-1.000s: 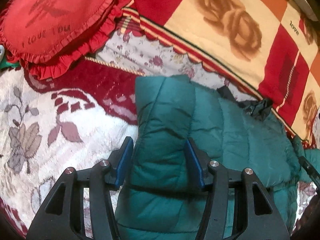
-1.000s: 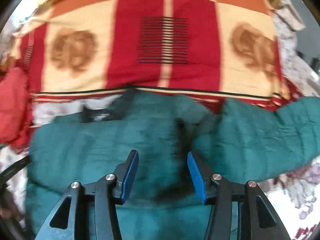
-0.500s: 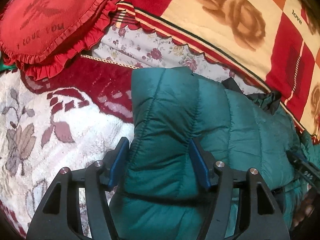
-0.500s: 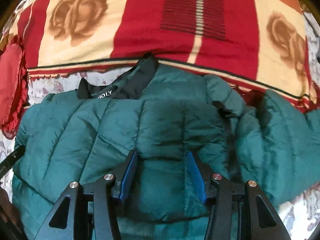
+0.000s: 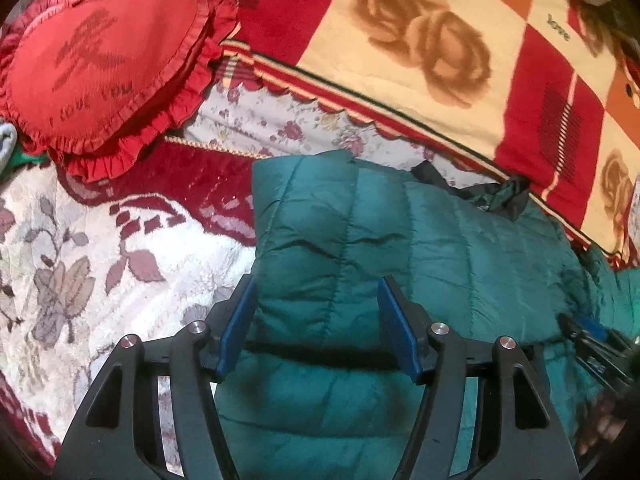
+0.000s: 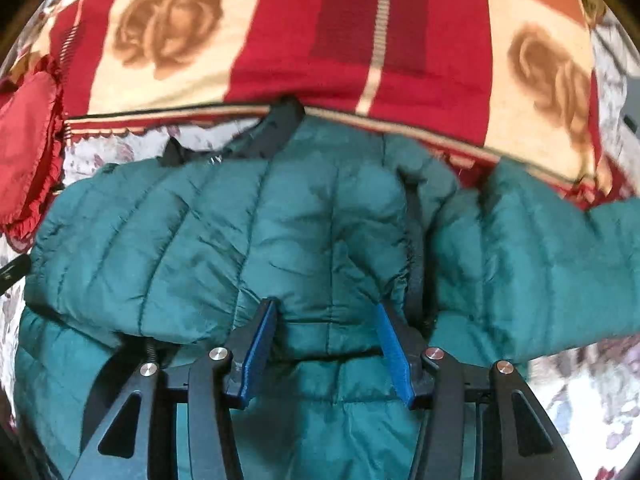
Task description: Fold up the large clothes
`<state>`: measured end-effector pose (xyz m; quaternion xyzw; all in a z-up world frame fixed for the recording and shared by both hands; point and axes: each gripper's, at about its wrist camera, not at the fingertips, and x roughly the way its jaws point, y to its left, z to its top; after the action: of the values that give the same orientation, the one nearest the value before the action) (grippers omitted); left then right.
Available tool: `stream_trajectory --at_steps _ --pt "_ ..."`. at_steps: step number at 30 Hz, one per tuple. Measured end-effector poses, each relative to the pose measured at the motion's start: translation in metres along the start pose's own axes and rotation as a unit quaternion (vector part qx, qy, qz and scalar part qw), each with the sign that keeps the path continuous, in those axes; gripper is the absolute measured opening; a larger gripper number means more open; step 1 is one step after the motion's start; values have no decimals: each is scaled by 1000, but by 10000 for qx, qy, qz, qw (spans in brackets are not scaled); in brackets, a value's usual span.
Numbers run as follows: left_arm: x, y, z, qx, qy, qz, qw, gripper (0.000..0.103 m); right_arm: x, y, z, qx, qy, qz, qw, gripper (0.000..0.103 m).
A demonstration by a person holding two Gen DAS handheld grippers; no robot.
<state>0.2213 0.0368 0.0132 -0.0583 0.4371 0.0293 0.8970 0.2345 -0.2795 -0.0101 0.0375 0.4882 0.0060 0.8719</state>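
Observation:
A teal quilted puffer jacket (image 5: 400,240) lies on the bed, folded over itself, its black collar (image 5: 496,196) toward the far side. My left gripper (image 5: 316,320) is open over the jacket's left edge, jaws wide, with padded fabric between them. In the right wrist view the jacket (image 6: 240,232) fills the middle, with its collar (image 6: 276,128) at the far side and a sleeve (image 6: 540,264) stretching right. My right gripper (image 6: 326,340) is open over the folded body beside the black zipper line (image 6: 414,248), fabric bulging between the jaws. The right gripper's tip (image 5: 592,340) shows at the left view's right edge.
A red heart-shaped frilled cushion (image 5: 104,64) lies at the far left. A red, cream and orange rose-patterned blanket (image 5: 440,40) runs along the far side. A white and maroon floral bedspread (image 5: 80,272) covers the bed on the left and at the right (image 6: 580,400).
Both grippers have moved slightly forward and lower over the jacket, staying open. The right gripper shifted from the sleeve junction onto the folded body. The jacket has barely moved.

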Motion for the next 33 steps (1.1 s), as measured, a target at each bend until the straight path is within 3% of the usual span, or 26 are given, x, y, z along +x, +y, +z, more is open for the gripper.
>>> stream_trajectory --at_steps 7,11,20,26,33 --pt "-15 -14 -5 145 -157 -22 9998 62 -20 -2 -9 -78 -42 154 9998 50" --pt "-19 -22 -9 155 -175 -80 9997 62 -41 -7 -23 -111 -257 167 9995 66" --pt "-20 -32 -22 234 -64 -144 9996 62 -51 -16 -40 -101 -330 231 9991 67" --pt "5 -36 -35 309 402 -23 9987 62 -35 -24 -55 -25 -18 227 9997 67" --pt "-3 -35 -39 237 321 -153 9991 62 -71 -34 -45 138 -333 207 9991 67"
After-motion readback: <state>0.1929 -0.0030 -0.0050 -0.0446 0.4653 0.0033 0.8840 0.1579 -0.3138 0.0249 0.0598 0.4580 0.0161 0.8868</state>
